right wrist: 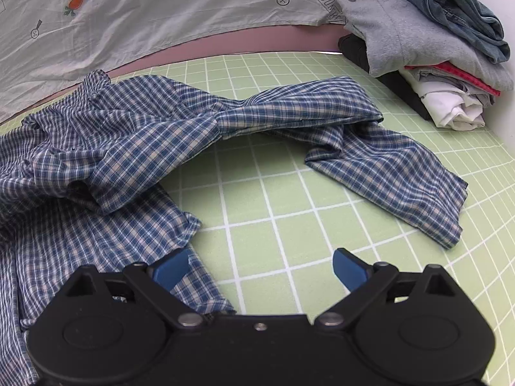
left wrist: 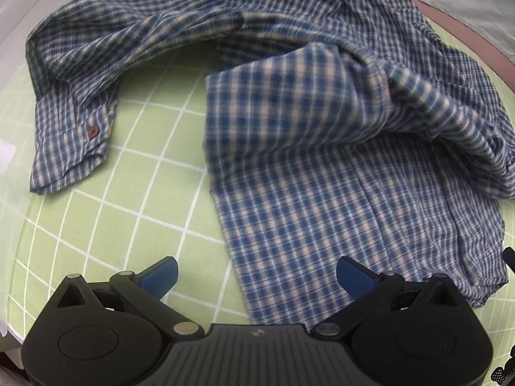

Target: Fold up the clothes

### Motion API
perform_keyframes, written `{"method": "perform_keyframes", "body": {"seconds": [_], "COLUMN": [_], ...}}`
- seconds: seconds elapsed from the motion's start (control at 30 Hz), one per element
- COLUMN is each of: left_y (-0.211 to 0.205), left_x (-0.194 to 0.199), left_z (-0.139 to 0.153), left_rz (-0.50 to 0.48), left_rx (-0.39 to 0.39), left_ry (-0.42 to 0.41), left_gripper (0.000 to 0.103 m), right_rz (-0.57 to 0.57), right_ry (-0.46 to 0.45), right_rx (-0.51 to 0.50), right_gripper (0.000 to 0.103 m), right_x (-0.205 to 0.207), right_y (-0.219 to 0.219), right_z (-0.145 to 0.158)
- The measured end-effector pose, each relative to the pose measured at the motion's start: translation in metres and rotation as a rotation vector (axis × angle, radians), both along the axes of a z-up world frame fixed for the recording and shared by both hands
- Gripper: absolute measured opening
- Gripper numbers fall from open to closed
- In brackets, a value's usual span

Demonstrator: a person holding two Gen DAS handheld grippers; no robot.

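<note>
Blue plaid shirt (left wrist: 322, 148) spread loose and rumpled on the green grid mat (left wrist: 145, 167), not yet in a folded shape: body bunched, 2 sleeves thrown out sideways. Left sleeve with its buttoned cuff (left wrist: 74, 148) curling toward 10 o'clock in the left wrist view; other sleeve (right wrist: 379, 160) trailing toward 2 o'clock in the right wrist view. Probably laid open like this so each side stays reachable by 1 tool.

Left gripper (left wrist: 257, 276) low at 6 o'clock, jaws wide apart, nothing between them but the shirt's hem edge running just ahead, toward 1 o'clock. Right gripper (right wrist: 260, 273) likewise spread and empty, over bare mat, with the shirt's lower corner under its left pad at 9 o'clock.

Folded stack of clothes (right wrist: 444, 51) at 2 o'clock, well apart from the shirt, likely kept aside as a pile of finished pieces.
</note>
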State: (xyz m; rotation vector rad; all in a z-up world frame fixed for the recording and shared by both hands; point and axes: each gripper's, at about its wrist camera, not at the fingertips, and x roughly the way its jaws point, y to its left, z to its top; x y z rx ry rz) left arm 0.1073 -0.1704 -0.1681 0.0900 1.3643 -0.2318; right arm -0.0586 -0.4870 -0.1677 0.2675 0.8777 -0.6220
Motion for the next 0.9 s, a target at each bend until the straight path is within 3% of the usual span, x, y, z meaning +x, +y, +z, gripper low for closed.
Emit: {"method": "perform_keyframes", "body": {"seconds": [0.23,0.53,0.6,0.63,0.7,0.9], "left_y": [-0.059,-0.097,-0.100,-0.098,-0.094,-0.056], "left_x": [0.009,-0.009,-0.014,-0.015,-0.017,-0.023], "left_z": [0.007,-0.003,-0.001,-0.001,0.001,0.022], "left_rz": [-0.162,-0.273,-0.314,-0.317,-0.322,-0.251], "left_rx": [-0.080,0.003,0.014,0.008,-0.004,-0.049], "left_ry": [-0.046,-0.064,-0.088,-0.089,-0.093,-0.140], "left_gripper": [0.100,0.059,0.039,0.034,0.011,0.004], "right_rz": [-0.009,-0.030,-0.027,-0.026,-0.024,-0.013], "right_ry": [0.018,0.026,0.030,0.032,0.034,0.044], "right_rx": [0.027,0.040,0.042,0.045,0.052,0.054], "right_gripper": [0.097,0.097,0.097,0.097,0.097,0.097], "right_x": [0.004,0.003,0.003,0.004,0.005,0.007], "right_y": [-0.005,-0.013,-0.012,-0.012,-0.010,0.000], "right_z": [-0.004,-0.006,-0.007,-0.008,-0.009,-0.011]}}
